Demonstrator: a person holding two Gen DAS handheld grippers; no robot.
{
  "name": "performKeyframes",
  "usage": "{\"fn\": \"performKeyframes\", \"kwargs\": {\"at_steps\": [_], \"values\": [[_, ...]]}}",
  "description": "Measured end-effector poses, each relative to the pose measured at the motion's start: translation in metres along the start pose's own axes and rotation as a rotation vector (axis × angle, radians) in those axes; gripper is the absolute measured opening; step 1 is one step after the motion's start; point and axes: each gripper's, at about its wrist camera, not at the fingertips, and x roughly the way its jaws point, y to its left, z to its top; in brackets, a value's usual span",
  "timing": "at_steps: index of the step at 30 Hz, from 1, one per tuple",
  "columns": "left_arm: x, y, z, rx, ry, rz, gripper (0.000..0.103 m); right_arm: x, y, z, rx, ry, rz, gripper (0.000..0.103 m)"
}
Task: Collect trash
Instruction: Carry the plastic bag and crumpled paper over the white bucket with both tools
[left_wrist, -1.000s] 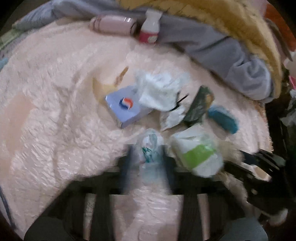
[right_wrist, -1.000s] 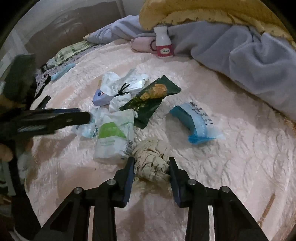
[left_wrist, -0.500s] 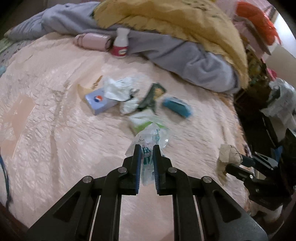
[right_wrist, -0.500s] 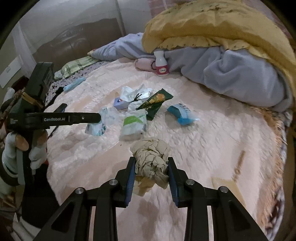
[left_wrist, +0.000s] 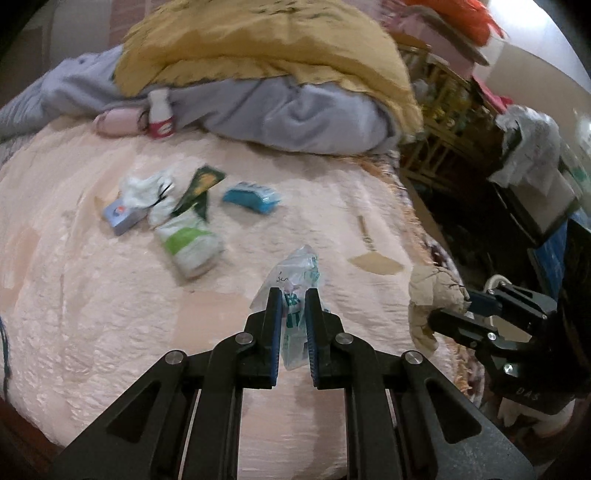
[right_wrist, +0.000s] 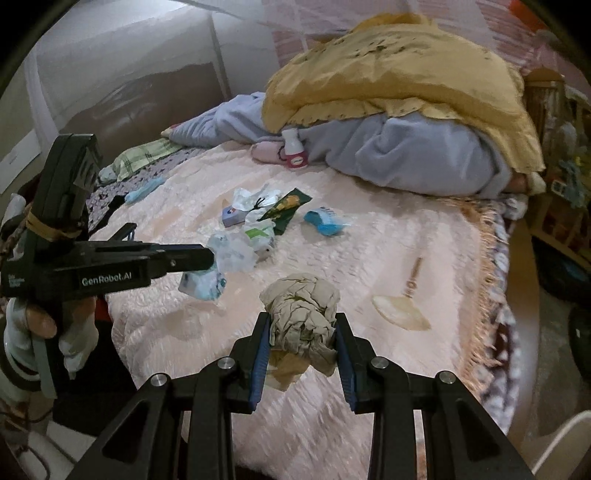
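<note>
My left gripper (left_wrist: 291, 295) is shut on a clear crumpled plastic wrapper (left_wrist: 297, 275) with green print, held above the pink bedspread (left_wrist: 92, 295). From the right wrist view that wrapper (right_wrist: 218, 266) hangs at the left gripper's tip (right_wrist: 207, 258). My right gripper (right_wrist: 301, 321) is shut on a crumpled beige paper ball (right_wrist: 301, 314), which also shows at the right of the left wrist view (left_wrist: 436, 291). Left on the bed lie a white-and-green pack (left_wrist: 188, 243), a dark green snack packet (left_wrist: 201, 186), a blue packet (left_wrist: 251, 195), white tissue (left_wrist: 146, 186) and a small blue box (left_wrist: 120, 216).
A yellow blanket (right_wrist: 388, 74) over a grey one (right_wrist: 424, 155) is piled at the far side, with a white-and-red bottle (right_wrist: 293, 151) and a pink bottle (left_wrist: 118, 123) before it. Dark cluttered furniture (left_wrist: 517, 177) stands past the bed's fringed right edge. A gloved hand (right_wrist: 44, 332) holds the left gripper.
Both grippers have lifted their trash off the bedspread and pulled back and upwards, so the remaining litter looks smaller and farther. The left jaws closed tight on the wrapper.
</note>
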Motion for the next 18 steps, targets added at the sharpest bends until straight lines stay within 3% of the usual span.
{"fn": "performKeyframes", "kwargs": {"at_steps": [18], "values": [[0.009,-0.101,0.0,0.168,-0.006,-0.078,0.01,-0.073,-0.046,-0.038,0.106,-0.07,-0.121,0.032]]}}
